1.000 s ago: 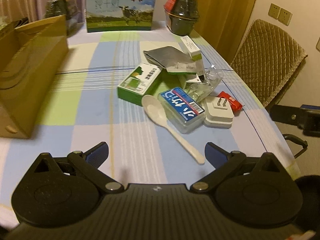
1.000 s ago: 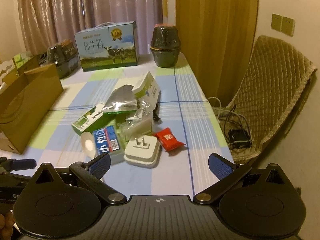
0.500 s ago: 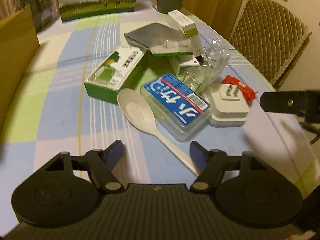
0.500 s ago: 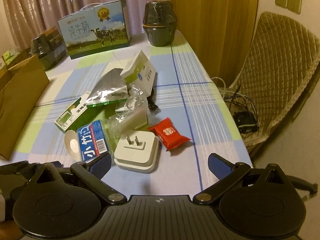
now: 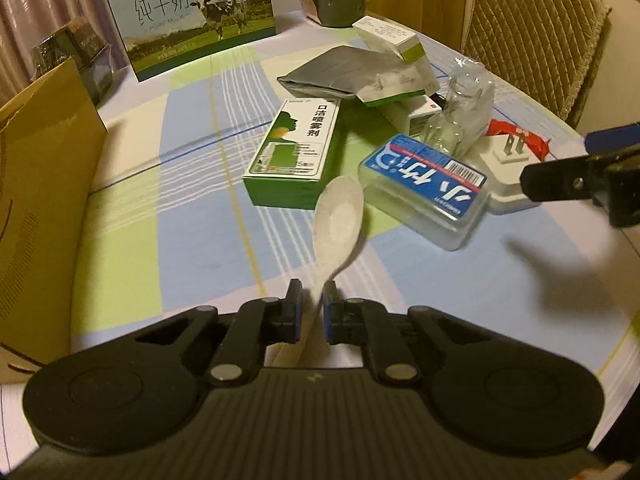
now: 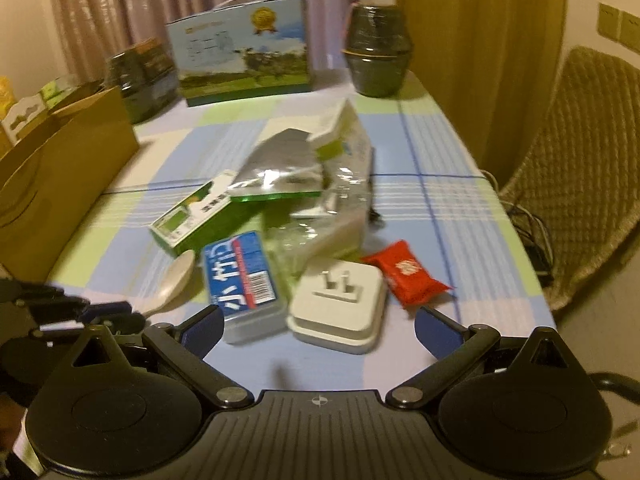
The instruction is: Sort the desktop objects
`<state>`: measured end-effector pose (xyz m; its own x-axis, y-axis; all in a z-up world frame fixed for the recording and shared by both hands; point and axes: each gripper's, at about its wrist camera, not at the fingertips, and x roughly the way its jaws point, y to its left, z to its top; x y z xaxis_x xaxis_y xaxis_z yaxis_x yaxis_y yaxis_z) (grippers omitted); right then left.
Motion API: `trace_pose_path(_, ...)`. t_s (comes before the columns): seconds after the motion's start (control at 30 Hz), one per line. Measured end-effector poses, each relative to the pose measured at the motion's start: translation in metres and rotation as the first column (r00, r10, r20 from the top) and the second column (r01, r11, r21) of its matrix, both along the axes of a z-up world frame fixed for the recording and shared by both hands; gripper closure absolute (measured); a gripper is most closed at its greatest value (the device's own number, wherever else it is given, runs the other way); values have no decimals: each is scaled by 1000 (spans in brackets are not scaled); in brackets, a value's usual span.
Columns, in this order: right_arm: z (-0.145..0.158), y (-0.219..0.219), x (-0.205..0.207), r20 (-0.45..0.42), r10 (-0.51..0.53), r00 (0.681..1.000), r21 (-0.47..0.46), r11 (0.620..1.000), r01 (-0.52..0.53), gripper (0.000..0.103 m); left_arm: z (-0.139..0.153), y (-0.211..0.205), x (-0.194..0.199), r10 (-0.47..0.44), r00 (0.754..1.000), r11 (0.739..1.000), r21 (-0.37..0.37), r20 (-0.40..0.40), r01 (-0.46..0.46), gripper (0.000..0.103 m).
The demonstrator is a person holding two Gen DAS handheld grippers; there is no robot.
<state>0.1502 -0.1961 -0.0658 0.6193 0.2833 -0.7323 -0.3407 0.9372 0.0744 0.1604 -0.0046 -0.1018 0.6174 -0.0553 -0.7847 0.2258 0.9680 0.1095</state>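
My left gripper (image 5: 311, 307) is shut on the handle of a white plastic spoon (image 5: 339, 219); its bowl points toward the pile. The spoon also shows in the right wrist view (image 6: 173, 285). The pile holds a green-and-white box (image 5: 298, 148), a clear case with a blue label (image 5: 426, 189), a white plug adapter (image 6: 338, 306), a red snack packet (image 6: 406, 278), a silver pouch (image 5: 336, 70) and crumpled clear plastic (image 5: 466, 110). My right gripper (image 6: 318, 322) is open, its fingers on either side of the adapter's near edge.
A brown paper bag (image 5: 38, 200) stands at the left. A milk carton box (image 5: 192, 12) and a dark pot (image 6: 378, 52) stand at the far end of the checked tablecloth (image 5: 192, 220). A quilted chair (image 6: 580, 184) stands beyond the right table edge.
My left gripper moved forward and closed on the spoon handle. My right gripper moved closer to the adapter and stayed open.
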Motion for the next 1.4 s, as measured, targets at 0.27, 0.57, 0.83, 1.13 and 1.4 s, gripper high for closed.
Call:
trace_pose_path(0.27,-8,5,3,1,-5,1000,12,1000,5,4,-1,-2,10,-100,994,995,25,33,99,75)
trace_pose_path(0.57,-9,8,2,14,10,1000,13,1000,-11,4,-4,0,31,-240,969,971,-14,53,241,68)
trace_pose_path(0.83,-9,13,-2,40,36,999,38,999,-38,4,-5,5,40,-277,960,956,-89,43,280,76)
trace_pose_path(1.13,-9,35,-10,91,138,986,34,989,-142,11,9,34,14,-187,981,980,-57,56,190,76)
trace_pose_path(1.4,-26,62,2,85,212,974,-29,977,-210,24,12,49,15,-125,990,988,-87,60,130,76)
